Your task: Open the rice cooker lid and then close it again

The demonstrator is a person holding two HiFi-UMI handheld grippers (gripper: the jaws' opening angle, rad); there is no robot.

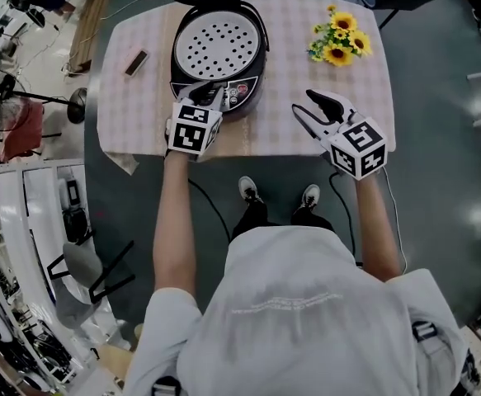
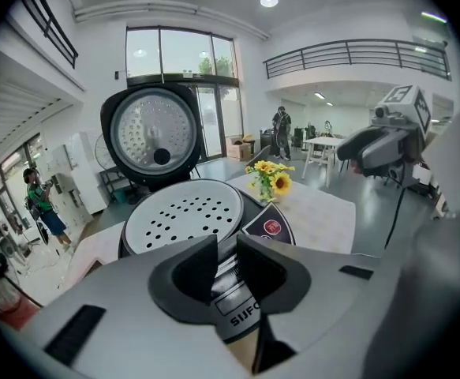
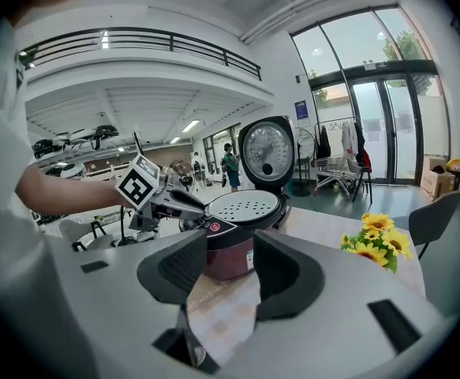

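This is looking like a big open lab or workshop hall rather than a home. A balcony railing [image 2: 356, 54] is running along an upper level, tall glass doors [image 3: 387, 109] are letting in daylight, and people [image 2: 282, 129] are standing far off. Stands and cables [image 1: 42, 99] are crowding the grey floor [image 1: 438, 139] beside a tabletop [image 1: 141, 114] wearing a checked cloth.

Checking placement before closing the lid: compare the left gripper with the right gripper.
The left gripper sits at the front of the rice cooker; the right gripper hangs over the tablecloth, apart from it. The left gripper's jaws stand closer together than the right gripper's. Both are open and empty.
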